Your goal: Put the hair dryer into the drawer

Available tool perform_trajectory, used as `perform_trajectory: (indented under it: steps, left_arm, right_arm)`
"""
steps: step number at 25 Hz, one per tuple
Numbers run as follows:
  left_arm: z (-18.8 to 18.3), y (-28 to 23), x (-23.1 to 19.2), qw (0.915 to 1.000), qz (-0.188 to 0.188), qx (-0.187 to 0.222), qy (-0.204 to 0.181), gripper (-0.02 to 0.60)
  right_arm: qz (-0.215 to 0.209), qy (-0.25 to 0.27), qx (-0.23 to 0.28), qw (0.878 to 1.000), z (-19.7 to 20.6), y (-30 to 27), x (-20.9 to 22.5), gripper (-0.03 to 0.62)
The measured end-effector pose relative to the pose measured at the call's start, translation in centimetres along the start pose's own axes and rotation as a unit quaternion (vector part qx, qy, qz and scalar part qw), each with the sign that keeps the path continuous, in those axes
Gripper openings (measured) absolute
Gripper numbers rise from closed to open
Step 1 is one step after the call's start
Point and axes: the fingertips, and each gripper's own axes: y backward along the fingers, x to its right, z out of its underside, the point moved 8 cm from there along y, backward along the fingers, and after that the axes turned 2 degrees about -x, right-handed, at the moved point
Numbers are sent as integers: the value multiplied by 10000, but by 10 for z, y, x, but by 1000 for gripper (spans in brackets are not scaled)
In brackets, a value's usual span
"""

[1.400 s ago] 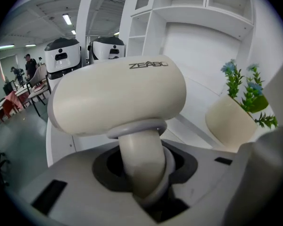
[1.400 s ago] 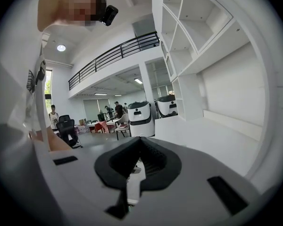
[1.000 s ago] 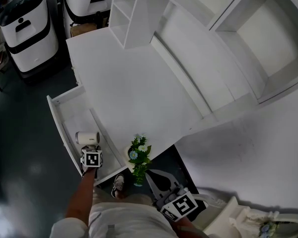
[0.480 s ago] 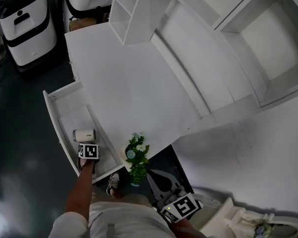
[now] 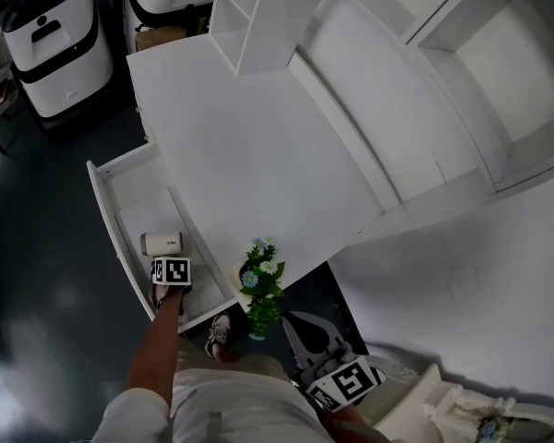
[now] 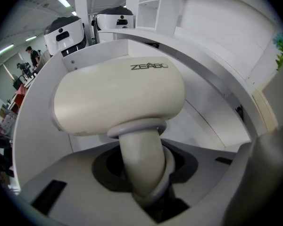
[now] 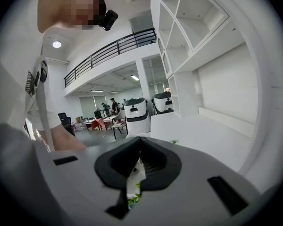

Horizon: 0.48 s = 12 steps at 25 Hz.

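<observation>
A cream hair dryer (image 5: 161,243) hangs low inside the open white drawer (image 5: 106,212) at the desk's left side. My left gripper (image 5: 167,257) points steeply down and is shut on its handle. In the left gripper view the dryer's barrel (image 6: 118,98) fills the middle, its handle runs down between the jaws of the left gripper (image 6: 146,185), and the drawer wall (image 6: 35,126) curves around it. My right gripper (image 5: 302,329) is held near the person's body, below the desk edge. In its own view the right gripper (image 7: 132,175) is shut with nothing in it.
The white desk top (image 5: 258,155) lies right of the drawer, with a shelf unit (image 5: 249,17) at its far end. A small potted plant (image 5: 261,284) stands at the desk's near edge. White-and-black machines (image 5: 60,44) stand on the dark floor beyond.
My left gripper has sunk a little into the drawer with the hair dryer and tipped further down. The right gripper has stayed put.
</observation>
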Motion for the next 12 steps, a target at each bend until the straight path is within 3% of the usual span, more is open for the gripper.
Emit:
perform_trajectory:
  steps: [5,12]
  left_arm:
    - [-2,-2,-3,9995,18,52,325,152]
    - [3,0,-2,9991,-121,72,395,153]
  right_arm:
    - [-93,-62,-57,9999,6,-2,-1,9]
    - [-167,-112,-38,9998,5,-1,1,9]
